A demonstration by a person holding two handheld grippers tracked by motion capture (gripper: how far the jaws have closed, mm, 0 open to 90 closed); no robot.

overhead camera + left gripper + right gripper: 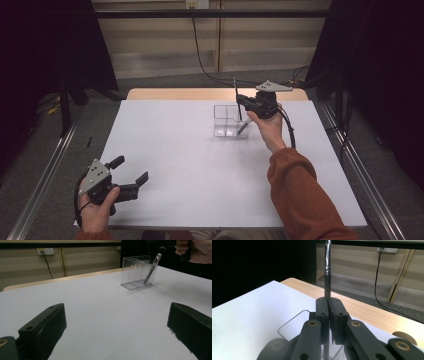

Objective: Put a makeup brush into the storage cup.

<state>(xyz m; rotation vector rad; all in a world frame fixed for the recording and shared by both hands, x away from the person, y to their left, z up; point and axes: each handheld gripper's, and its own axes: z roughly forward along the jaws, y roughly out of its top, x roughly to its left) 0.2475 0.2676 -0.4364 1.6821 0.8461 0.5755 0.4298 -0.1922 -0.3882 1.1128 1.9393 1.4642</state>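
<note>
While the right tongs [239, 100] stand clenched on a slim dark brush [327, 272], pinching it low on its handle so that it rises upright above the clear divided organizer [226, 121] at the far middle of the desk [190, 165], the main risk looks like a slip; so thin and smooth a handle, held by so narrow a pinch, could swivel between the pads and tip out of line with the compartment below; if the lower end then meets the rim or the inner divider instead of the opening, it could catch and push the light box across the smooth surface or tilt it over; a second brush [153, 265] already leans in one compartment, and a knock against it could lever it out; nothing steadies the organizer, for the left tongs [131, 174] rest released, jaws wide apart and holding nothing, at the near left of the desk, well apart from it.
</note>
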